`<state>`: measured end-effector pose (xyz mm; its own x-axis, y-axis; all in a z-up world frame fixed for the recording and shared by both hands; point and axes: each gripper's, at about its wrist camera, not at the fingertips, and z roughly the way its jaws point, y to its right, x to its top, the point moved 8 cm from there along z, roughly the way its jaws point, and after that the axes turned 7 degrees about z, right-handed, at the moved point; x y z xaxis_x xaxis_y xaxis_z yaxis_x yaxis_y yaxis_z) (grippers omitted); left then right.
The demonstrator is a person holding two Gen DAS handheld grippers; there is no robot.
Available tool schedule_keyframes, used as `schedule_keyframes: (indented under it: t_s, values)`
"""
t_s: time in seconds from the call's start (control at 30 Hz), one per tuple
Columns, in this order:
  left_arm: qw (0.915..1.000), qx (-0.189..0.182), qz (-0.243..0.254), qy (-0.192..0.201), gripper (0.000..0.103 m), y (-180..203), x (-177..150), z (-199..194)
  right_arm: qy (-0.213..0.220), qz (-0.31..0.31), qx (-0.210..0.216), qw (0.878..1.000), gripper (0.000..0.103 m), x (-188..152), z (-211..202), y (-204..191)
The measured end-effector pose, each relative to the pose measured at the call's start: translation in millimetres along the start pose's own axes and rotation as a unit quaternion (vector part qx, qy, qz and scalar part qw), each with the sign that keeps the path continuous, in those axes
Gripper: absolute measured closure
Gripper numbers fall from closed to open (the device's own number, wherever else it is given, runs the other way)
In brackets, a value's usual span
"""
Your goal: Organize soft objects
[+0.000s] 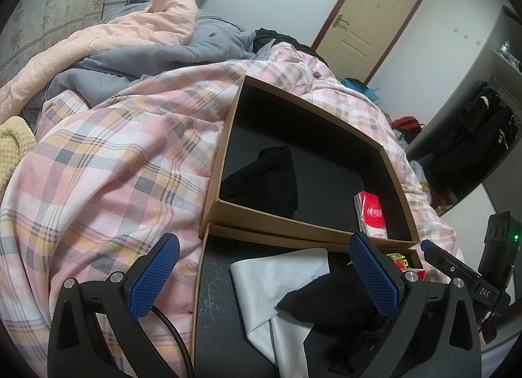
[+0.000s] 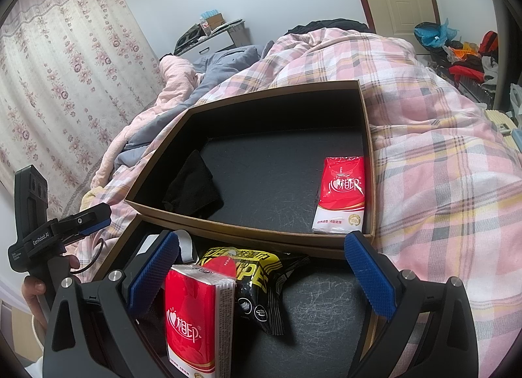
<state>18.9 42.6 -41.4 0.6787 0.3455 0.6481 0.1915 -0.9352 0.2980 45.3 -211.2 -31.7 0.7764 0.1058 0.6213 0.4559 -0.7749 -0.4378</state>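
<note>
Two brown cardboard trays with black floors lie on the bed. The far tray [image 1: 228, 123] [image 2: 367, 117] holds a black sock [image 1: 264, 179] [image 2: 192, 187] at its left and a red tissue pack [image 1: 372, 214] [image 2: 341, 195] at its right. The near tray [image 1: 200, 283] [image 2: 326, 252] holds a grey cloth [image 1: 277, 283], a second black sock [image 1: 329, 299], a red tissue pack [image 2: 195, 316] and a black-yellow wipes packet [image 2: 254, 273]. My left gripper [image 1: 264, 276] is open above the cloth and sock. My right gripper [image 2: 261, 278] is open around the near tissue pack and the packet.
A pink plaid quilt [image 1: 107, 162] [image 2: 440, 156] covers the bed, with grey and peach blankets [image 1: 137, 32] behind. The other gripper shows at each view's edge [image 1: 456, 263] [image 2: 58, 234]. A door [image 1: 365, 19] and clutter [image 2: 463, 51] stand beyond the bed.
</note>
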Motion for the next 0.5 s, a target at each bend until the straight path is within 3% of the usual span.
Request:
schedule_keyframes:
  t_s: [0.5]
  values:
    - [1.0000,0.000,-0.001,-0.001,0.000,0.6,-0.8,-0.5,0.000,0.000,0.000,1.000,0.002,-0.5,0.0,-0.1]
